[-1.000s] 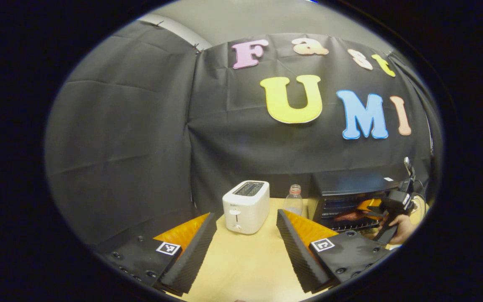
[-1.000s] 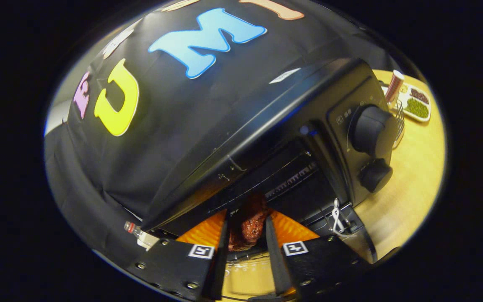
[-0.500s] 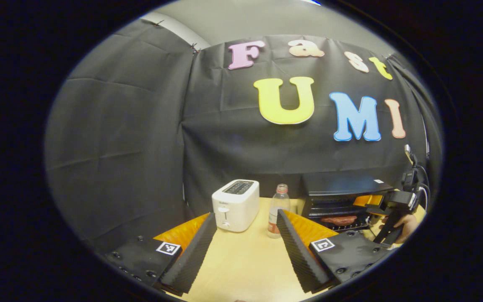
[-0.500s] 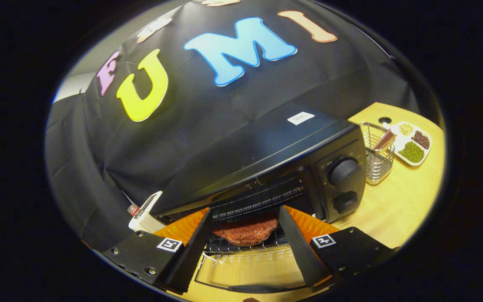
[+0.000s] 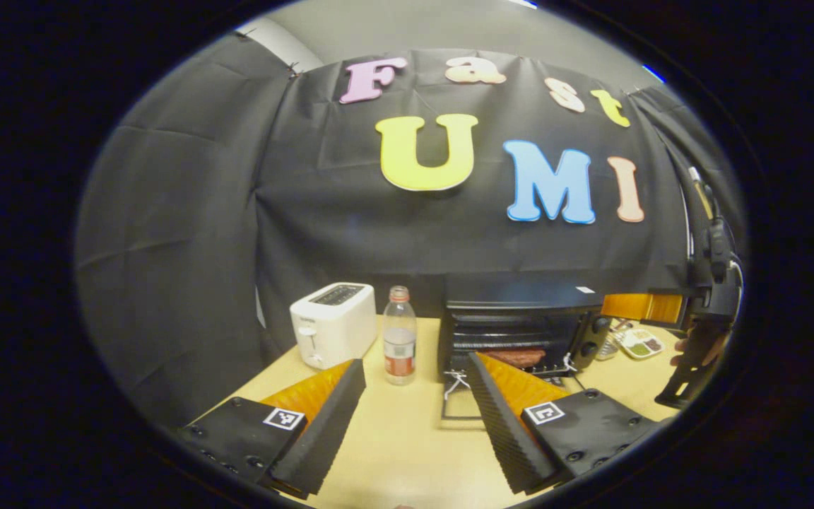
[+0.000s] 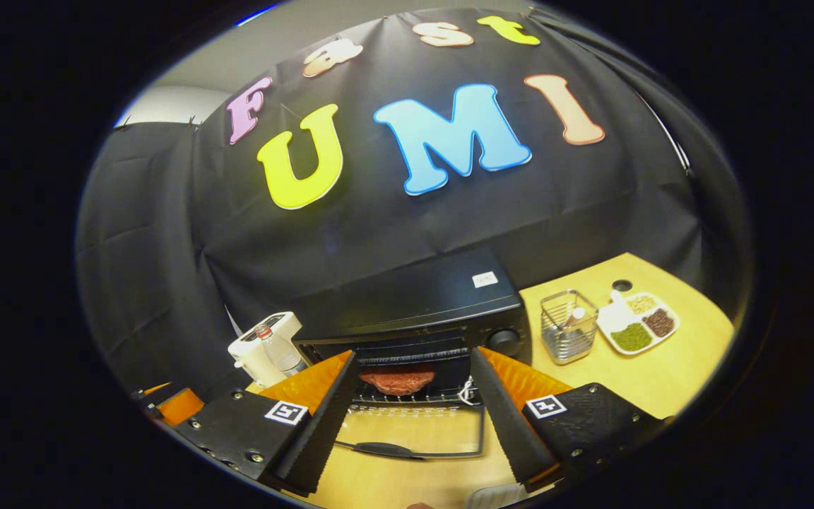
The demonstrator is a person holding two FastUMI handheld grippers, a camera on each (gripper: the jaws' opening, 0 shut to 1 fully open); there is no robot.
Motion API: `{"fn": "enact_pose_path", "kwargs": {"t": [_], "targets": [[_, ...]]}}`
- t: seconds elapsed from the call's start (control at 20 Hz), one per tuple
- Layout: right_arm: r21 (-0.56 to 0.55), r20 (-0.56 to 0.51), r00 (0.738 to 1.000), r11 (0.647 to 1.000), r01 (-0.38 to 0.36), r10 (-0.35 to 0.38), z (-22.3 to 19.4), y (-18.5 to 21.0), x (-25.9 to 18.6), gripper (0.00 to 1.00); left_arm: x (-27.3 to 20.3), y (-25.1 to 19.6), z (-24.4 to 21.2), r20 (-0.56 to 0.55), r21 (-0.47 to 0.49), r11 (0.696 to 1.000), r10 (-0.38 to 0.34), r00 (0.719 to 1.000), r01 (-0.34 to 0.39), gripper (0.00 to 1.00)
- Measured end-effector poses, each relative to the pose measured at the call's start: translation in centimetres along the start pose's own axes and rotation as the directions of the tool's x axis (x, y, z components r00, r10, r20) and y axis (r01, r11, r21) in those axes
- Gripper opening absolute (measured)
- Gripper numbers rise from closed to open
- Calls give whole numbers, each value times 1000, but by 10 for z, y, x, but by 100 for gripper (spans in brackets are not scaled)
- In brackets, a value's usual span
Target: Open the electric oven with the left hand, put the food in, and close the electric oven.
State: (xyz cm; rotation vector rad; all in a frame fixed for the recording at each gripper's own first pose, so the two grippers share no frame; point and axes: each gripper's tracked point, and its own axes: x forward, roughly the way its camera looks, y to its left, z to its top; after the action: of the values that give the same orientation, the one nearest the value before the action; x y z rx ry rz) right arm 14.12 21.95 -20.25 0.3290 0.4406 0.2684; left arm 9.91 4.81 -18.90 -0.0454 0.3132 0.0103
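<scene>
Now, steak (image 6: 397,382) in oven (image 6: 421,311), beyond tool (image 6: 410,417)

Black oven (image 6: 421,300) — reddish-brown food (image 6: 396,382) — white toaster (image 5: 333,324), tan table (image 5: 407,445).

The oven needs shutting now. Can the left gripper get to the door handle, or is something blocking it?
Probably yes. The left gripper is open and empty, and the oven door lies flat just ahead of its fingers. The bottle stands off to one side, apart from the door.
</scene>
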Motion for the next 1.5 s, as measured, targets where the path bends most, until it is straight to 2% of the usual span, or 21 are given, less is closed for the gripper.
{"fn": "enact_pose_path", "kwargs": {"t": [0.2,0.35,0.45,0.5,0.55,0.8,1.15,1.3,1.35,1.5], "targets": [[-98,66,997,994,53,-46,19,-24,-42,96,6,-36,-27,-53,25,997,-75,996,76,100],[-137,97,991,985,109,-96,27,-46,-69,96,14,-66,-56,-130,28,989,-143,981,148,100],[-154,116,985,977,148,-131,32,-61,-85,96,17,-80,-73,-172,28,983,-174,970,181,91],[-159,120,982,974,164,-146,32,-67,-93,96,19,-88,-80,-191,25,980,-188,963,197,100],[-162,124,979,970,180,-160,34,-73,-101,96,21,-98,-87,-211,18,977,-206,956,214,98],[-185,136,960,946,268,-245,39,-106,-127,96,35,-134,-134,-329,-14,961,-267,906,278,98],[-175,133,925,910,376,-356,37,-144,-157,97,60,-153,-186,-481,-35,953,-280,831,301,98],[-163,131,921,908,385,-367,39,-148,-163,96,72,-152,-199,-524,-15,957,-255,813,291,98],[-164,132,917,904,394,-375,40,-151,-165,96,75,-152,-203,-541,-5,956,-250,803,294,100],[-164,132,913,900,404,-386,40,-155,-168,96,80,-155,-218,-591,13,954,-233,772,298,98]]}}
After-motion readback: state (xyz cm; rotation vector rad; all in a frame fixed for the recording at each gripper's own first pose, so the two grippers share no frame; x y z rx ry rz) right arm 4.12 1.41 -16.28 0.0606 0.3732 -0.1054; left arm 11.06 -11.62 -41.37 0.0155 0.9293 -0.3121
